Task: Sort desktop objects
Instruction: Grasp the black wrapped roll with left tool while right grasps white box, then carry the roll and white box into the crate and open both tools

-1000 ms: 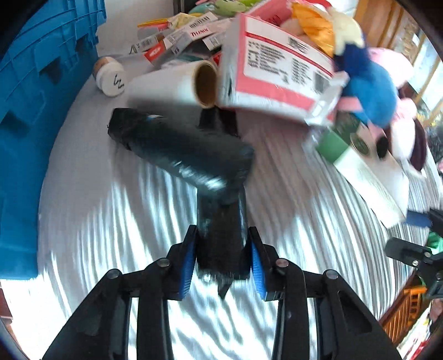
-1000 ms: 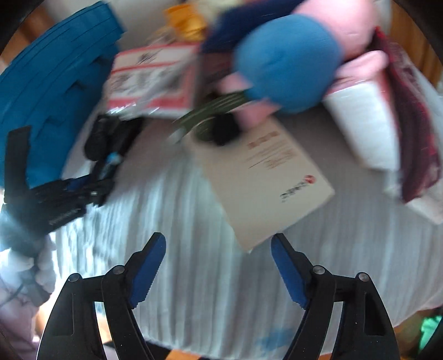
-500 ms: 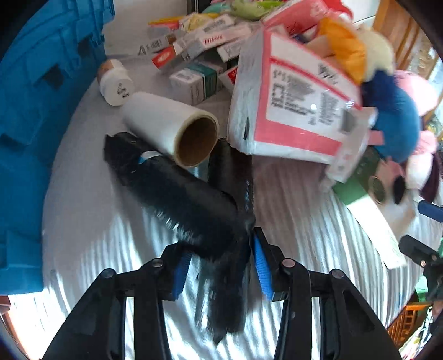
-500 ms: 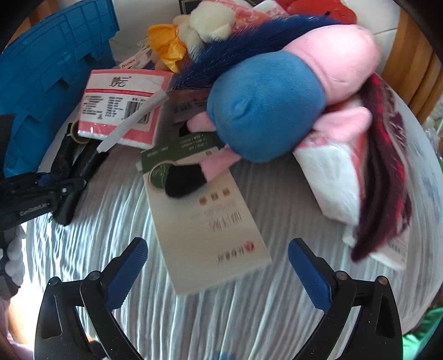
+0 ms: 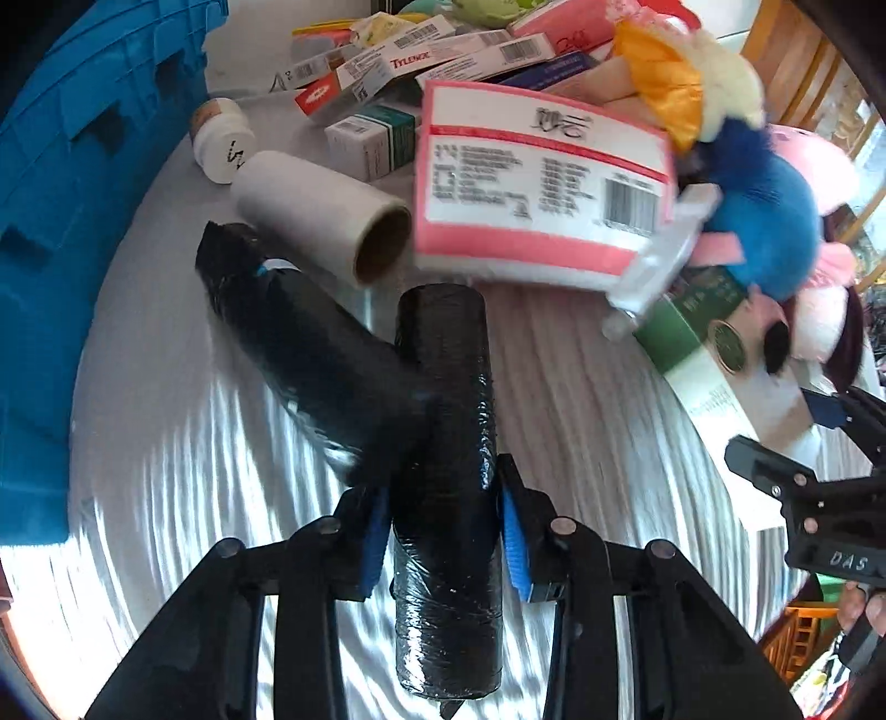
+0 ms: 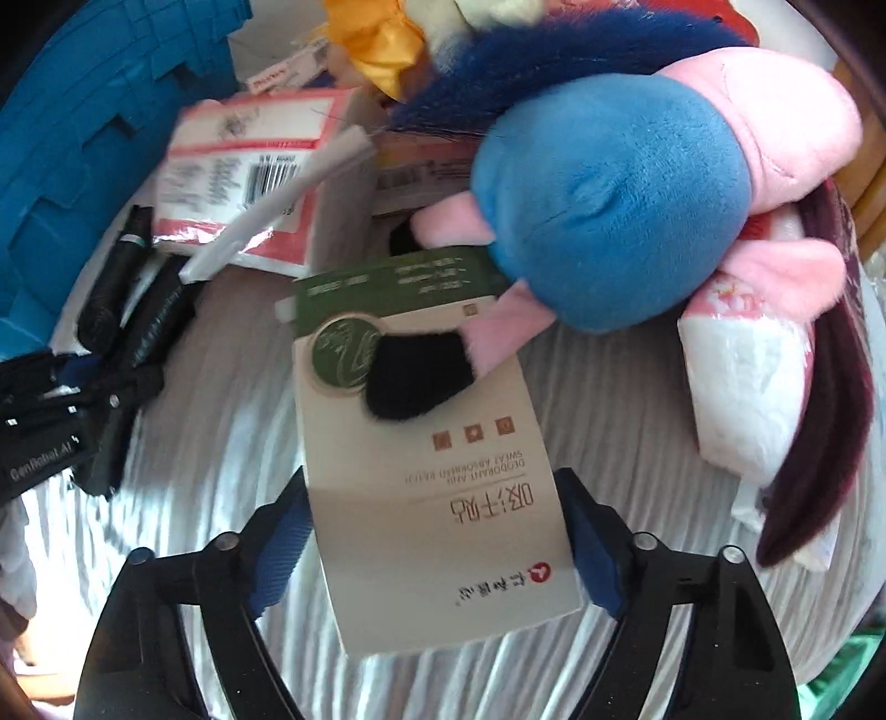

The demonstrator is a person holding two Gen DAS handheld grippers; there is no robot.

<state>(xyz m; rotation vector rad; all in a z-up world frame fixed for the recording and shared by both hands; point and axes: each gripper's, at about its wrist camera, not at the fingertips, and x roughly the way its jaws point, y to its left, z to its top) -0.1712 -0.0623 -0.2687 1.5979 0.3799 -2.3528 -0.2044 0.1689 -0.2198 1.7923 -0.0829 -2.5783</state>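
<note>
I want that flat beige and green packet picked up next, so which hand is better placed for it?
Right. The right tool is open with its fingers on either side of the packet, near its closer end. The left tool is busy, shut on a black roll, well away from the packet.

Black roll [image 5: 446,443], white tube [image 5: 310,207], blue crate [image 5: 72,183], pink-bordered white pack [image 5: 542,177], blue-and-pink plush [image 6: 626,199], beige card with green top [image 6: 437,498], white ribbed cloth [image 5: 581,399].

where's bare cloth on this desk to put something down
Bare striped cloth lies between the blue crate and the black rolls, and again between the held black roll and the beige card box. The far side is crowded: medicine boxes, pink tissue pack, plush toy.
</note>
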